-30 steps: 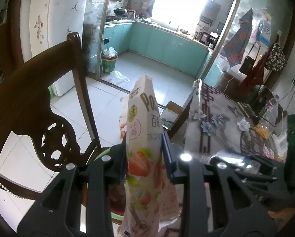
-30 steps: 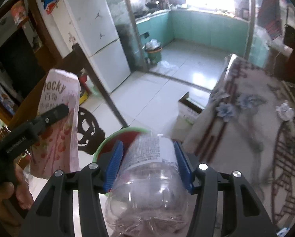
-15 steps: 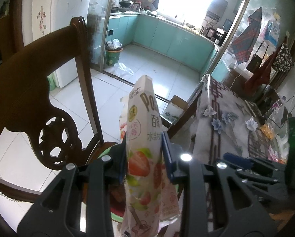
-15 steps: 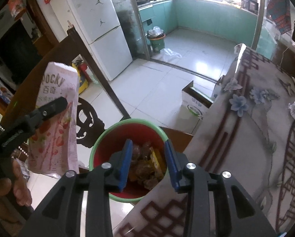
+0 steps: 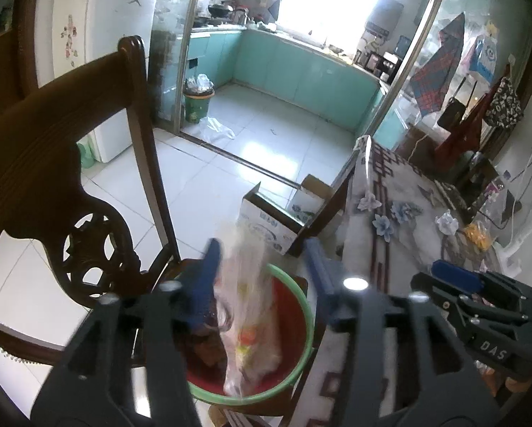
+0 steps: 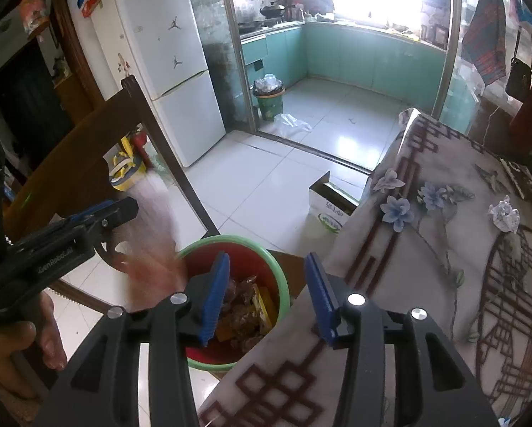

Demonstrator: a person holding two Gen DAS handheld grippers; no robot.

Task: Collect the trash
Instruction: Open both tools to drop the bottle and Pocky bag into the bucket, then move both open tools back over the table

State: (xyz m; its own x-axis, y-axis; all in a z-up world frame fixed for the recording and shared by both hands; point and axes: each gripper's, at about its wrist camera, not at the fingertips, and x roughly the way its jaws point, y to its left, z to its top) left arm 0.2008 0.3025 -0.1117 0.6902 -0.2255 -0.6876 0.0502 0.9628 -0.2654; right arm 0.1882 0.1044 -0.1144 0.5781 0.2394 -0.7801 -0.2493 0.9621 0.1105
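A red bucket with a green rim stands on a wooden chair seat beside the table and holds brownish scraps. The jaws of my left gripper are opening right above it. The pink strawberry snack wrapper is a blur between the parted pads, slipping down into the bucket with neither pad pressing it. My right gripper is over the table's corner and the bucket, its jaws opening with nothing between them. In the right wrist view the left gripper shows at the left, with the blurred wrapper under it.
The carved chair back rises at the left. A table with a flowered cloth fills the right and bears a crumpled paper ball. An open cardboard box sits on the tiled floor. A person's hand holds the left gripper.
My right gripper let go of the clear bottle, which is gone from view, and its jaws have widened. My left gripper has opened and the wrapper is dropping into the bucket.
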